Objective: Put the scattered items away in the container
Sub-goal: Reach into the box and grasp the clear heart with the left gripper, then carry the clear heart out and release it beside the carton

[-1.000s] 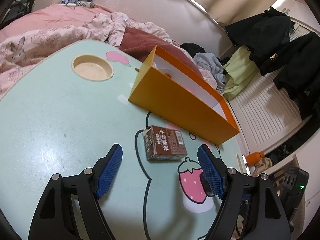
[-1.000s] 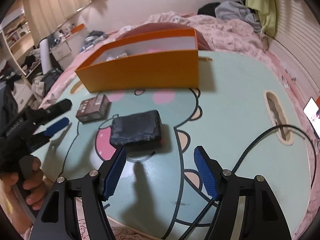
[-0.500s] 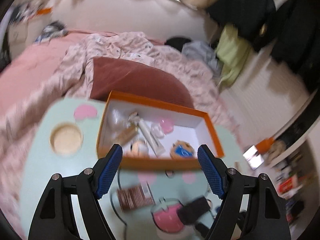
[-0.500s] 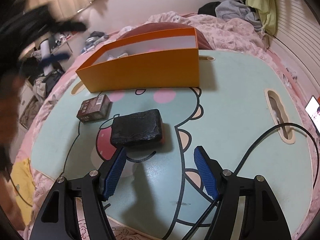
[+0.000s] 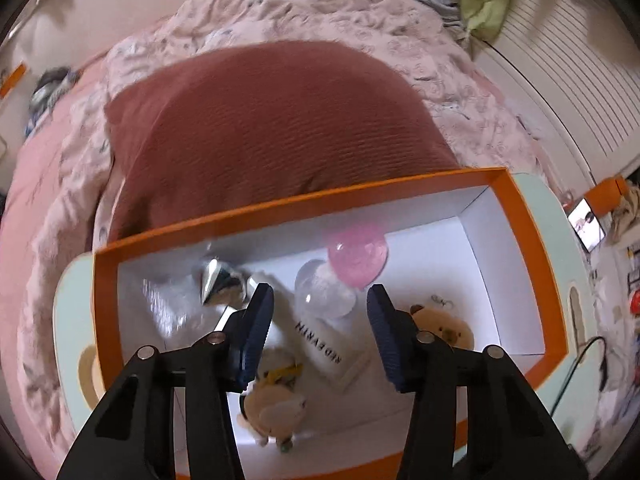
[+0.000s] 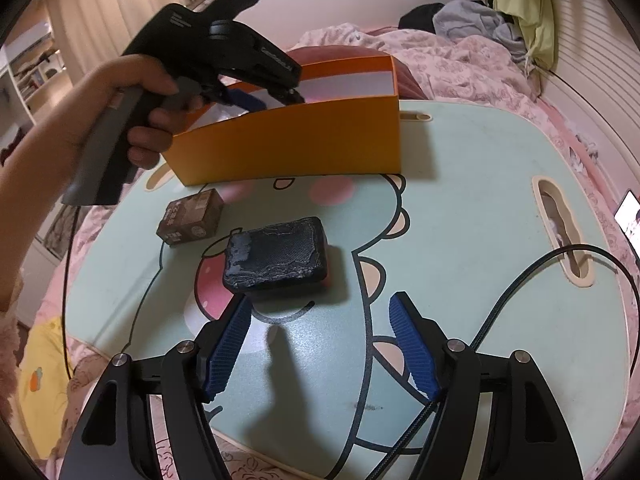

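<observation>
The orange box [image 5: 304, 196] lies right under my left gripper [image 5: 318, 292]. Its jaws are closing with nothing pressed between them. Below them in the box lie a pink ball [image 5: 358, 256], a clear ball [image 5: 324, 288], a white tube [image 5: 320, 344], a bear plush [image 5: 444, 328] and a silver wrapper [image 5: 218, 280]. In the right wrist view a hand [image 6: 132, 92] holds the left gripper [image 6: 268, 98] over the orange box [image 6: 288, 144]. A brown carton [image 6: 192, 216] and a dark pouch [image 6: 276, 254] lie on the table. My right gripper [image 6: 319, 300] stands open just short of the pouch.
The mint cartoon table [image 6: 460, 200] rests on a pink bed. A maroon pillow [image 5: 272, 120] sits behind the box. A black cable [image 6: 520, 288] runs through a slot at the table's right. A lit phone [image 6: 630, 220] lies at the far right. Clothes pile at the back.
My left gripper rose from beside the brown carton and swung over the orange box, tilting down into it, and its jaws narrowed. The right gripper stayed put.
</observation>
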{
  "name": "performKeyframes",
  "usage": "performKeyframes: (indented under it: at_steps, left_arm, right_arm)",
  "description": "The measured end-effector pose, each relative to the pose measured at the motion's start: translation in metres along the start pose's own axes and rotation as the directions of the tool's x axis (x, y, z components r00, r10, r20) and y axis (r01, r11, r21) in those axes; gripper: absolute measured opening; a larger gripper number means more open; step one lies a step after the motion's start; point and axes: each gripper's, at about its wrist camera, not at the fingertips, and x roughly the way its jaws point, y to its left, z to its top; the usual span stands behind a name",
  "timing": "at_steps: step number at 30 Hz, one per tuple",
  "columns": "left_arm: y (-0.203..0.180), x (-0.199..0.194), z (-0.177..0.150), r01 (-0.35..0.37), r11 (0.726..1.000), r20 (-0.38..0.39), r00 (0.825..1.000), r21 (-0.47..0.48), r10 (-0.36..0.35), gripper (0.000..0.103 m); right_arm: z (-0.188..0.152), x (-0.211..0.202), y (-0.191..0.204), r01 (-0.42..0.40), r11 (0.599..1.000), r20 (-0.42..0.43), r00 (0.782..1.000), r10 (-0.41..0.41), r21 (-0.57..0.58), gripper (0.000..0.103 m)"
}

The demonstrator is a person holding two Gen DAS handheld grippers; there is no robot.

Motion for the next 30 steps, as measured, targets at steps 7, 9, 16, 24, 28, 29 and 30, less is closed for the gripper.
performKeyframes:
  at_steps: [7,9,16,24,28,29,30]
  left_arm:
    - [-0.010,0.015,0.009,-0.062,0.992,-0.025,0.998,0.108,0.065,0.050]
    - [-0.015,0.023,0.010,-0.049,0.989,-0.064,0.996,0.136,0.058,0.049]
    - [-0.013,0.029,0.012,0.012,0.995,-0.114,0.993,0.095,-0.001,0.040]
    - [-0.023,0.013,-0.002,-0.044,0.987,-0.035,0.998,0.153,0.050,0.039]
    - [-0.019,-0.034,-0.005,0.026,0.991,0.077,0.996,0.129,-0.036,0.039]
    - [-0.017,-0.046,-0.005,0.051,0.992,0.101,0.993,0.113,-0.063,0.039]
    - [-0.015,-0.062,-0.007,0.077,0.992,0.131,0.987,0.099,-0.089,0.039]
  right_arm:
    - [0.000,0.000,-0.001,0.002,1.000,0.000,1.000,-0.002,-0.004,0.074]
    - [0.000,0.000,-0.001,0.003,1.000,-0.001,1.000,-0.003,-0.003,0.074]
    - [0.000,0.000,0.000,0.002,1.000,0.000,1.000,-0.002,-0.001,0.074]
    - [0.002,0.001,0.000,0.002,1.000,0.000,1.000,-0.002,0.001,0.074]
    - [0.002,0.002,0.001,0.004,1.000,0.000,1.000,-0.004,0.002,0.074]
    - [0.002,0.002,0.001,0.006,1.000,-0.001,1.000,-0.006,0.000,0.074]
    - [0.002,0.002,0.001,0.008,1.000,-0.001,1.000,-0.008,-0.001,0.074]
